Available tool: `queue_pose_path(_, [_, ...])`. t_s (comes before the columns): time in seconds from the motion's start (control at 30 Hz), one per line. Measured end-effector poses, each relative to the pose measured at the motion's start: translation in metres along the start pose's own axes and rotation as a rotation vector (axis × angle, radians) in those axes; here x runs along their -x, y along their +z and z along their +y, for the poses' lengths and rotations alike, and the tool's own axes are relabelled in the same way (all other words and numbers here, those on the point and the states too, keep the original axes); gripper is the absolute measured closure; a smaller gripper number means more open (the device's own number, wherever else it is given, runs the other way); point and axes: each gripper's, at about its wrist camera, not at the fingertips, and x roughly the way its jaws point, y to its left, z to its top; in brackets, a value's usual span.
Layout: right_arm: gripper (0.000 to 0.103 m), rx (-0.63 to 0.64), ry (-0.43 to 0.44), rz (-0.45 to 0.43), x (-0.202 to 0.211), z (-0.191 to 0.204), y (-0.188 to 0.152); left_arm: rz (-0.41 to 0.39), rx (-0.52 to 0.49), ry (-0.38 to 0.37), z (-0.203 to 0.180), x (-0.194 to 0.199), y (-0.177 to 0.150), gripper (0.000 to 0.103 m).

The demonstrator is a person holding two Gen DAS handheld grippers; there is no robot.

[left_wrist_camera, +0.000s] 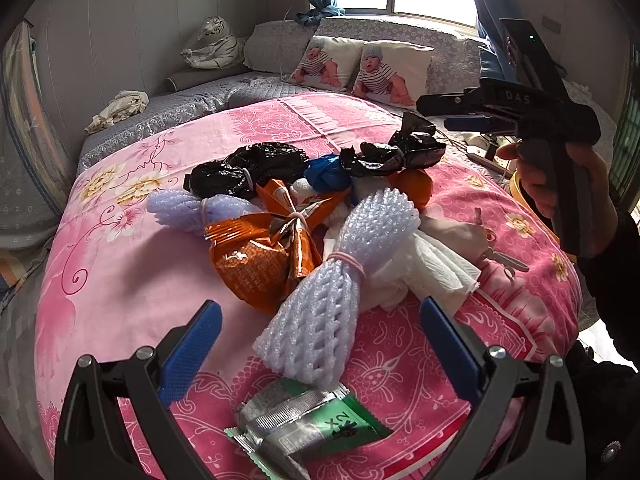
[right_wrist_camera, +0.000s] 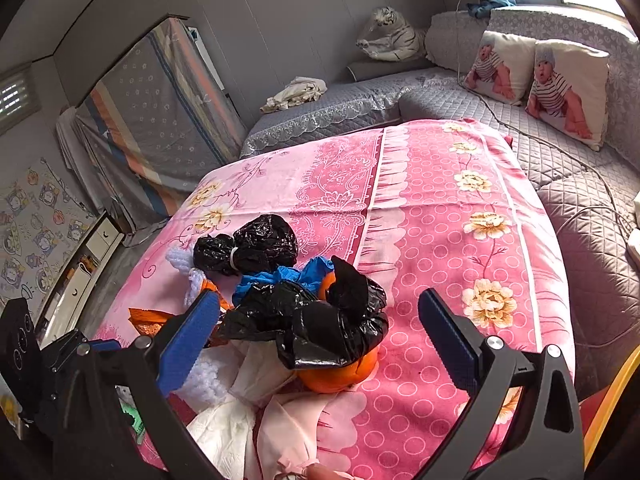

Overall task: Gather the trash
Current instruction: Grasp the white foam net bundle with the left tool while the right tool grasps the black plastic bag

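Foam net (left_wrist_camera: 340, 280) lies between left gripper (left_wrist_camera: 320, 344) fingers, jaws wide

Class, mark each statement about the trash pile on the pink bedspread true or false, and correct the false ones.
1. The left gripper is open. True.
2. The white foam net is tied with a rubber band. True.
3. The right gripper is shut on a black plastic bag. False: it is open, holding nothing.
4. The green wrapper lies on top of the orange snack bag. False: it lies apart, nearer the left gripper.
5. Two cushions stand beyond the pink bedspread. True.
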Motion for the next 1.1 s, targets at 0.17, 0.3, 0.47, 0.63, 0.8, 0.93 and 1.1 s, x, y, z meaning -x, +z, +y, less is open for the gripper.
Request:
queue_pose_path(0.17, [0.008, -0.013, -0.027, -0.005, -0.015, -0.003, 0.002, 0.006, -0.047, 0.008, -0.01, -0.008, 0.008, 0.007])
queue_pose_path(0.3, [0.008, -0.04, -0.026, -0.002, -0.018, -0.006, 0.0, 0.017, -0.058, 0.0, -0.012, -0.016, 0.014, 0.007])
queue_pose_path(0.47, [0.01, -0.066, -0.025, 0.005, -0.022, -0.016, -0.001, 0.033, -0.031, -0.02, -0.006, -0.027, 0.019, 0.007])
queue_pose_path(0.63, [0.019, -0.065, -0.037, 0.005, -0.023, -0.019, -0.002, 0.046, -0.025, -0.043, -0.01, -0.033, 0.02, 0.016])
queue_pose_path(0.8, [0.038, -0.05, -0.034, 0.036, -0.028, -0.019, -0.005, 0.072, -0.072, -0.035, -0.021, -0.039, 0.017, 0.034])
queue_pose_path(0.93, [0.053, -0.04, -0.038, 0.046, -0.033, -0.016, -0.007, 0.094, -0.065, -0.029, -0.022, -0.044, 0.015, 0.058])
queue_pose_path(1.1, [0.065, -0.031, -0.015, 0.067, -0.035, -0.014, -0.008, 0.092, -0.02, -0.039, -0.02, -0.044, 0.013, 0.062])
